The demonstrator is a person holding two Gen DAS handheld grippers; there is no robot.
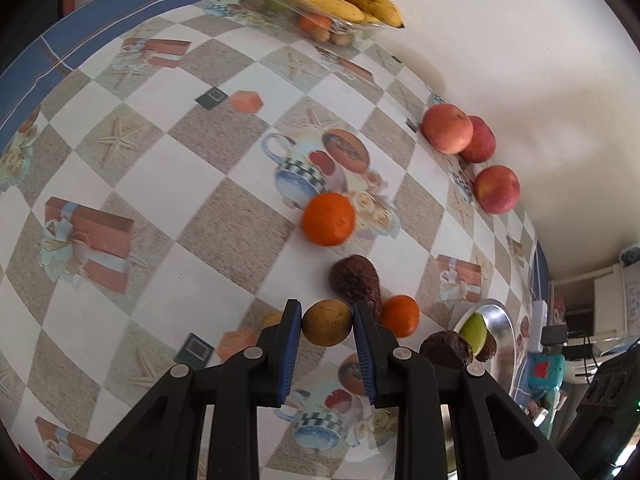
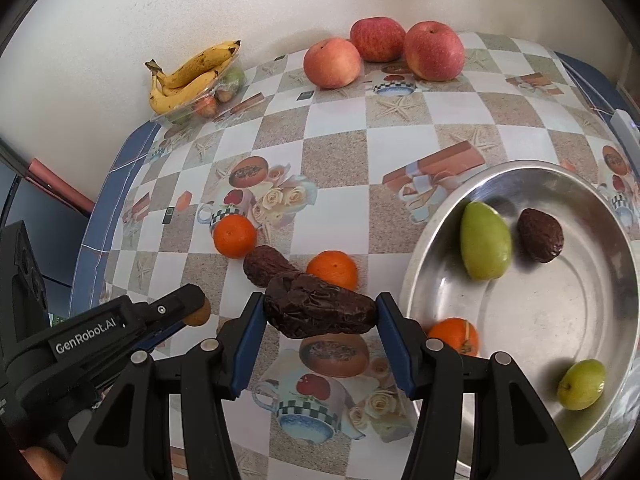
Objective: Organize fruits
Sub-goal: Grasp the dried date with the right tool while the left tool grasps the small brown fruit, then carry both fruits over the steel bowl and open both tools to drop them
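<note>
Overhead, angled steeply down: left gripper (image 1: pixel 327 322) clamped on a small brownish round fruit (image 1: pixel 327 328), right gripper (image 2: pixel 318 314) pinching a wrinkled dark avocado (image 2: pixel 318 311) lengthwise, just beside a steel bowl (image 2: pixel 440 248). Below, oranges (image 2: pixel 234 236) on a checkered tablecloth (image 2: pixel 340 152); apples (image 2: pixel 434 56) and bananas (image 2: pixel 192 72) by the white wall (image 2: pixel 120 8).

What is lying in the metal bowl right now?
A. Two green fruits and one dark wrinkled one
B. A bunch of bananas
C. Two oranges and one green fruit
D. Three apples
A: the right wrist view shows the bowl holding a long green fruit, a small green fruit and a dark wrinkled fruit; apples, bananas and oranges are outside it.
</note>
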